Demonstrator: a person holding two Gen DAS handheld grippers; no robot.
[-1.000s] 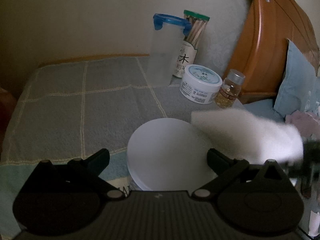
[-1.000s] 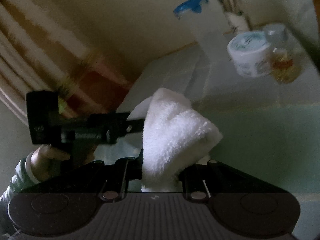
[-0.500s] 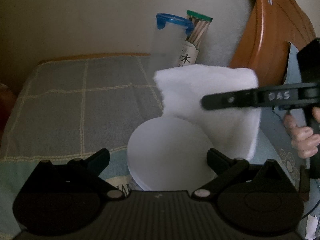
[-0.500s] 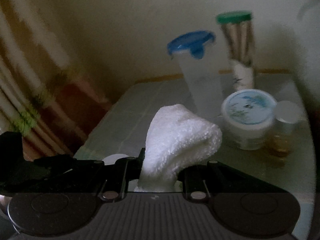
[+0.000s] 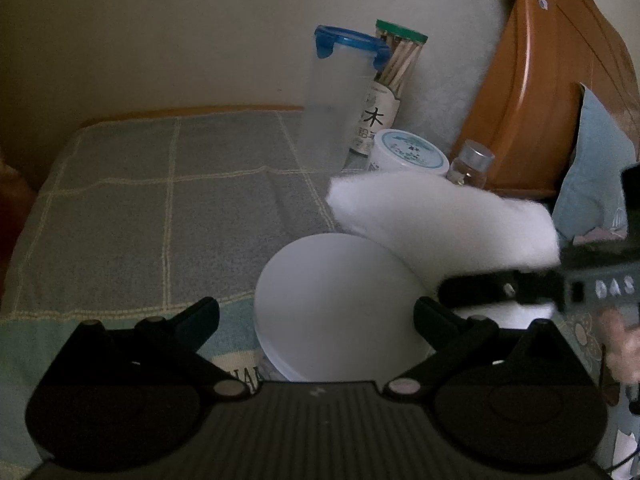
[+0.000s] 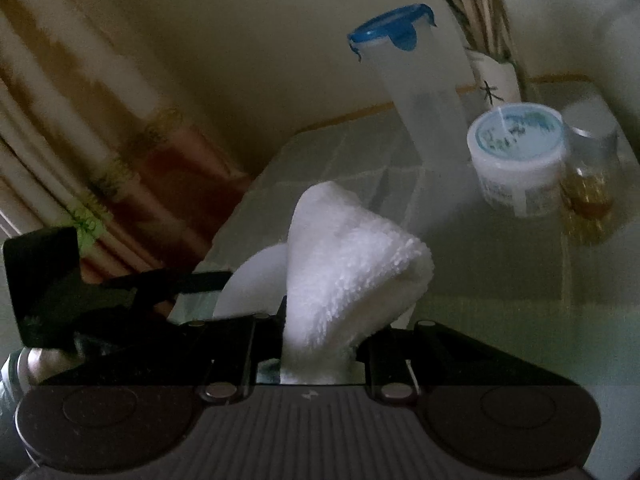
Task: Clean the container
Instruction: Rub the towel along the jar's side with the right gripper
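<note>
A round white container (image 5: 336, 312) sits between the fingers of my left gripper (image 5: 316, 312), which reads as shut on it; the right finger (image 5: 430, 312) lies against its rim. My right gripper (image 6: 320, 320) is shut on a folded white cloth (image 6: 348, 264). In the left wrist view the cloth (image 5: 440, 224) hangs over the container's far right rim, with the right gripper's black finger (image 5: 500, 284) under it. The right wrist view shows part of the container (image 6: 256, 280) just left of the cloth.
At the back of the checked grey cloth (image 5: 160, 208) stand a tall frosted tub with a blue lid (image 5: 336, 100), a green-capped stick jar (image 5: 388, 92), a white cream jar (image 5: 408, 152) and a small amber bottle (image 5: 468, 164). A wooden headboard (image 5: 532, 100) rises on the right.
The right gripper with the cloth has swung over the container: low at the right, then upright above its far rim, now lower and further right again. Left gripper and container have not moved.
</note>
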